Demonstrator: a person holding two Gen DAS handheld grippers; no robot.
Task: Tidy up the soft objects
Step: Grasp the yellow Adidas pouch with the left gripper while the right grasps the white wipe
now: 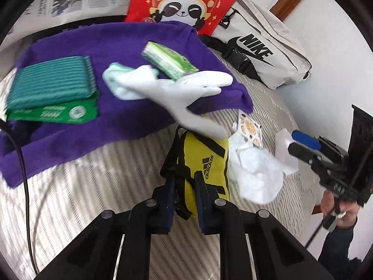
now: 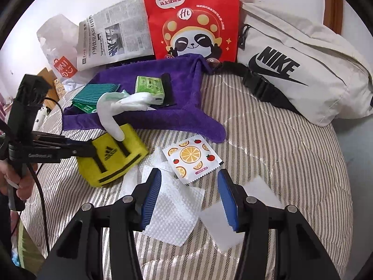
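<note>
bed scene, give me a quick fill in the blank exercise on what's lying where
1. The yellow pouch bears the brand name ____.
2. The white glove lies partly on the ____ towel.
3. The left tool has closed on the black ____ of the yellow pouch.
4. The packet printed with orange slices lies on the ____ bedcover.

Missing words: adidas; purple; strap; striped
</note>
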